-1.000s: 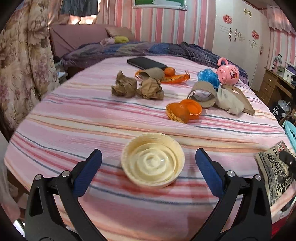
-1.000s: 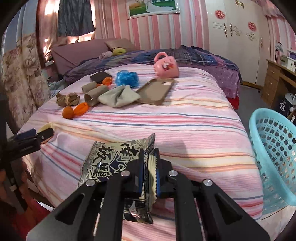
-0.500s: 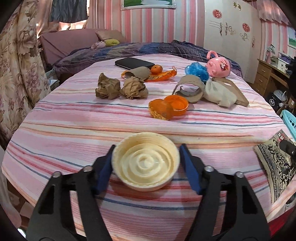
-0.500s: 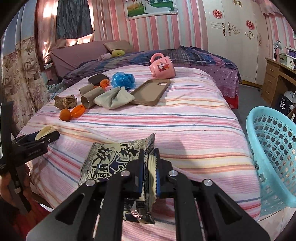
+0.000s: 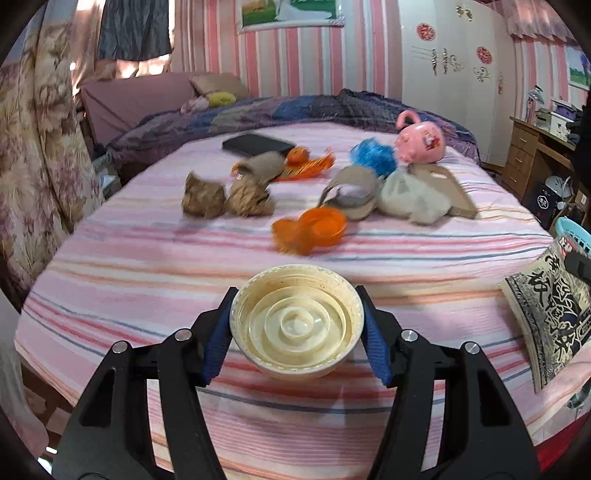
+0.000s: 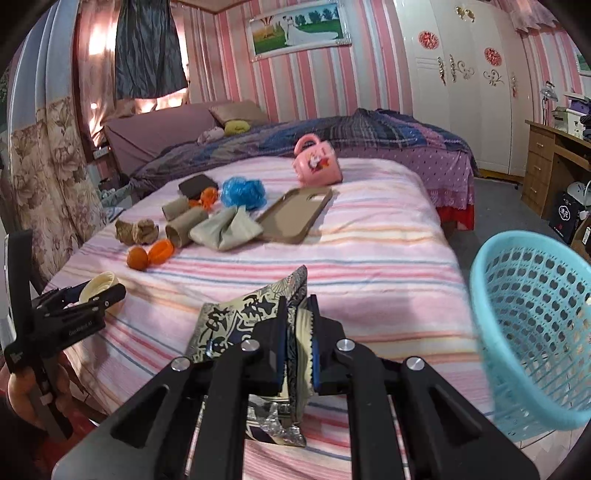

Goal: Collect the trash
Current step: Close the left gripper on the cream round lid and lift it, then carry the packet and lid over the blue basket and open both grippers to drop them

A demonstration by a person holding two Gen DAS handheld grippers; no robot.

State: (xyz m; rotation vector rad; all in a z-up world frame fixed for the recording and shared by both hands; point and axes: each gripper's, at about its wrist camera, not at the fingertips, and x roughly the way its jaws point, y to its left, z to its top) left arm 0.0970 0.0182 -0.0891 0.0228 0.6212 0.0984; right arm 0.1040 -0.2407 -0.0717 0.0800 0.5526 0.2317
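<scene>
The left tool (image 5: 297, 328) is clamped on a cream plastic lid (image 5: 295, 323), held just above the striped bed (image 5: 147, 266). The right tool (image 6: 297, 350) is pinched nearly shut on a printed snack wrapper (image 6: 240, 314). Both pickups look done; next, each piece needs carrying to the blue basket (image 6: 535, 325) beside the bed, right of the wrapper.

Pink-striped walls (image 6: 306, 92) w/ framed picture (image 6: 295, 31). White wardrobe (image 6: 461, 85) right; wooden desk (image 6: 546, 170) beside it. Floral curtain (image 5: 33, 147) left.
</scene>
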